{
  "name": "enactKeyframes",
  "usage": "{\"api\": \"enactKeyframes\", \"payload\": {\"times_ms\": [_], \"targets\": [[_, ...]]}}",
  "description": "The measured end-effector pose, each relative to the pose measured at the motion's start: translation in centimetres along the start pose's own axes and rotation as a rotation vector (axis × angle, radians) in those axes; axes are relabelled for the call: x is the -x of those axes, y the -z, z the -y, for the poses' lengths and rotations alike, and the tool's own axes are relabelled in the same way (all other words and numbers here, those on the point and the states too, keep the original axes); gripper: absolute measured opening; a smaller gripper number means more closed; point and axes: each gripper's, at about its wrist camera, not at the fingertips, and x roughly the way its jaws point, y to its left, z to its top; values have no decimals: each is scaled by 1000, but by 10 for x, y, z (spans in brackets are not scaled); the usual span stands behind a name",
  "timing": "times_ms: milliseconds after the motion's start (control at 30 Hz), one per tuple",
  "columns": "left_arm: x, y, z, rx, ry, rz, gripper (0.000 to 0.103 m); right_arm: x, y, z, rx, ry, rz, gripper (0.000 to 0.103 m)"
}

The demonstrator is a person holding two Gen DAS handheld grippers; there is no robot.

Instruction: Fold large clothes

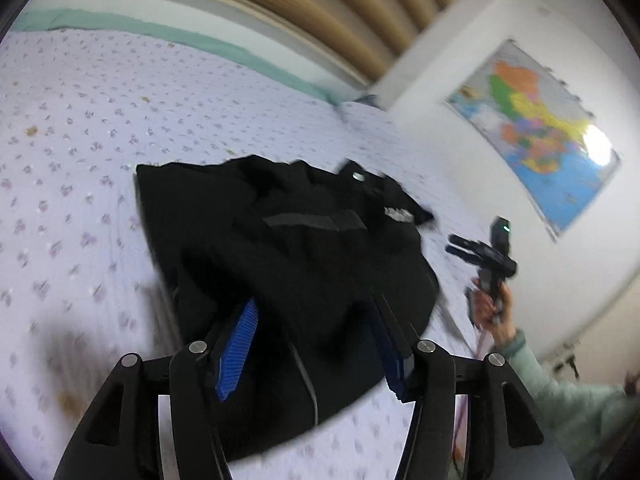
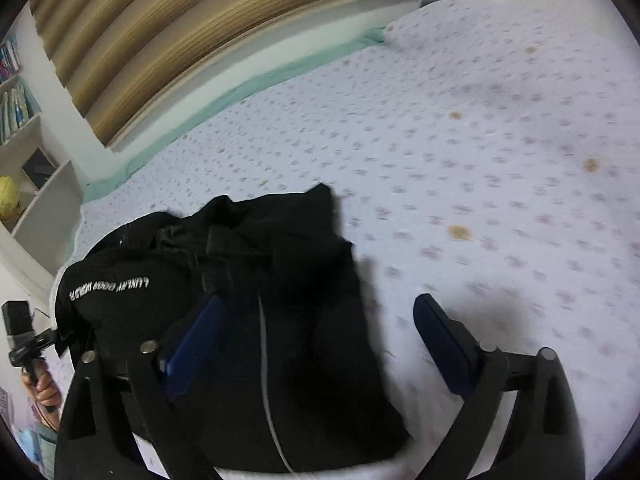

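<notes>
A black jacket (image 1: 288, 256) lies folded in a bundle on the bed; it also shows in the right wrist view (image 2: 280, 280), with white lettering on one part. My left gripper (image 1: 312, 316) is open, its blue pads held just above the near part of the jacket. My right gripper (image 2: 320, 316) is open, one finger over the jacket and the other over the bare sheet. The right gripper also shows in the left wrist view (image 1: 456, 246), off the jacket's right side. The left gripper's handle shows at the left edge of the right wrist view (image 2: 24, 332).
The bed has a pale lilac flowered sheet (image 1: 80, 160) with a green edge by the wall. A slatted headboard (image 2: 200, 40) stands at the back. A map (image 1: 536, 132) hangs on the wall. White shelves (image 2: 28, 152) stand beside the bed.
</notes>
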Motion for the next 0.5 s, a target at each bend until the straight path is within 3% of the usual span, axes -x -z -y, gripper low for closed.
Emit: {"api": "enactKeyframes", "payload": {"times_ms": [100, 267, 400, 500], "targets": [[21, 15, -9, 8, -97, 58, 60, 13, 12, -5, 55, 26, -2, 98], [8, 2, -39, 160, -267, 116, 60, -1, 11, -23, 122, 98, 8, 98], [-2, -20, -61, 225, -263, 168, 60, -28, -12, -27, 145, 76, 21, 98], [-15, -34, -75, 256, -178, 175, 60, -48, -32, -30, 197, 45, 31, 98]]}}
